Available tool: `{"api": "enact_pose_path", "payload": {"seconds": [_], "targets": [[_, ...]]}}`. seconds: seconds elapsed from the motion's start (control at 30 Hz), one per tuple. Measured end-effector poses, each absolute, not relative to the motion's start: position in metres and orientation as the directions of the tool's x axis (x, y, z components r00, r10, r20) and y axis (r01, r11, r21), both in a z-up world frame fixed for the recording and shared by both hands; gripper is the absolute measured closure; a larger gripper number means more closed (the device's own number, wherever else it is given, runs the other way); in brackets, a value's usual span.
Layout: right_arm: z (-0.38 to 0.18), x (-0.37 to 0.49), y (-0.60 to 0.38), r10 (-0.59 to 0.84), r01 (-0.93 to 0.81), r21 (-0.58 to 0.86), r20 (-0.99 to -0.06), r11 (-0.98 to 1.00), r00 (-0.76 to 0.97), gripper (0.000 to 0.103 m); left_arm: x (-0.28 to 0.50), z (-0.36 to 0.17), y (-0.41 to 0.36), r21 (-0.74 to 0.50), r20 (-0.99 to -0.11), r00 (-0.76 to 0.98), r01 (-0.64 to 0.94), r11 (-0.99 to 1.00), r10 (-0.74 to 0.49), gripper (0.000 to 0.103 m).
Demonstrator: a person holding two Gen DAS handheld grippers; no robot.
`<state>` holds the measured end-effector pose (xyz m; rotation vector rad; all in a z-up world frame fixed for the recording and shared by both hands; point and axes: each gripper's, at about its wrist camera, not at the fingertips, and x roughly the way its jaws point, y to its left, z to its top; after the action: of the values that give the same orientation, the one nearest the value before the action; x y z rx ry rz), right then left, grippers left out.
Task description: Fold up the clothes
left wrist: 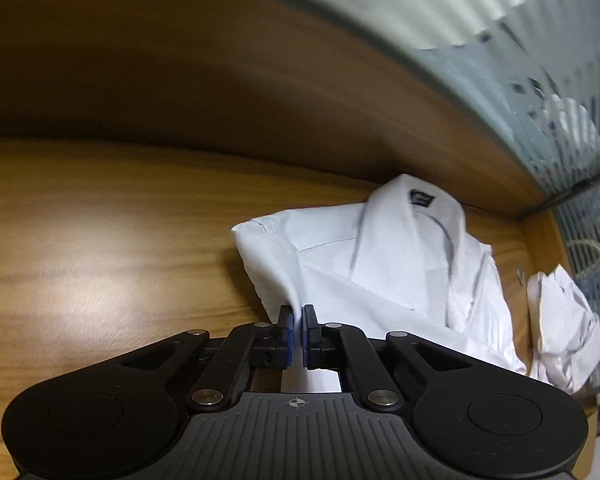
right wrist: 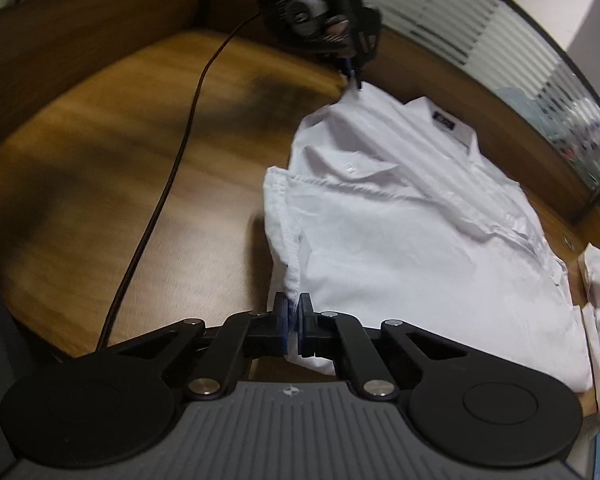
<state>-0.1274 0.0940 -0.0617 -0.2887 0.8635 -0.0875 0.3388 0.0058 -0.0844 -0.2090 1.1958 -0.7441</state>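
A white collared cotton shirt (right wrist: 412, 232) lies spread on the brown wooden worktop (right wrist: 120, 168), its dark neck label at the far end. The left tongs (left wrist: 298, 320) are clamped on its edge near the collar; the right tongs (right wrist: 293, 312) pinch the same edge near the hem. More crumpled white cloth (left wrist: 564, 320) sits just beside the shirt. To fold cleanly, both grips should probably lift evenly and carry that edge across, keeping it taut.

collar label (left wrist: 421, 199) txt illegible, bg blurred
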Motion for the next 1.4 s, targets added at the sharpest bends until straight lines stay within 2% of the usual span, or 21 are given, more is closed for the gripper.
{"api": "enact_pose_path", "payload": {"seconds": [0.27, 0.67, 0.93, 1.1, 1.2, 1.23, 1.27, 1.4], "targets": [[-0.018, -0.134, 0.048, -0.230, 0.109, -0.213, -0.714, 0.971, 0.661, 0.100, 0.311, -0.033, -0.017, -0.456, -0.752, 0.256, 0.463, 0.760, -0.607, 0.098], [0.004, -0.165, -0.084, -0.216, 0.317, 0.002, -0.727, 0.948, 0.652, 0.100, 0.281, 0.015, -0.097, -0.365, -0.799, 0.399, 0.274, 0.890, -0.450, 0.098], [-0.044, -0.171, -0.182, -0.118, 0.420, 0.200, -0.776, 0.885, 0.620, 0.100, 0.275, 0.004, -0.130, -0.274, -0.833, 0.431, 0.223, 0.935, -0.347, 0.098], [-0.075, -0.166, -0.214, 0.008, 0.385, 0.306, -0.791, 0.870, 0.611, 0.100, 0.272, 0.006, -0.125, -0.258, -0.830, 0.431, 0.263, 0.930, -0.353, 0.098], [-0.080, -0.164, -0.228, 0.074, 0.356, 0.353, -0.792, 0.865, 0.605, 0.097, 0.270, 0.006, -0.132, -0.251, -0.827, 0.430, 0.292, 0.923, -0.361, 0.098], [-0.078, -0.164, -0.232, 0.093, 0.345, 0.365, -0.792, 0.865, 0.603, 0.088, 0.269, 0.007, -0.133, -0.253, -0.825, 0.431, 0.296, 0.921, -0.365, 0.098], [-0.073, -0.165, -0.235, 0.095, 0.336, 0.360, -0.792, 0.870, 0.604, 0.084, 0.268, 0.007, -0.133, -0.255, -0.823, 0.432, 0.298, 0.920, -0.368, 0.098], [-0.034, -0.166, -0.247, 0.089, 0.289, 0.333, -0.779, 0.898, 0.621, 0.081, 0.263, 0.010, -0.127, -0.262, -0.814, 0.433, 0.321, 0.910, -0.387, 0.098]]}}
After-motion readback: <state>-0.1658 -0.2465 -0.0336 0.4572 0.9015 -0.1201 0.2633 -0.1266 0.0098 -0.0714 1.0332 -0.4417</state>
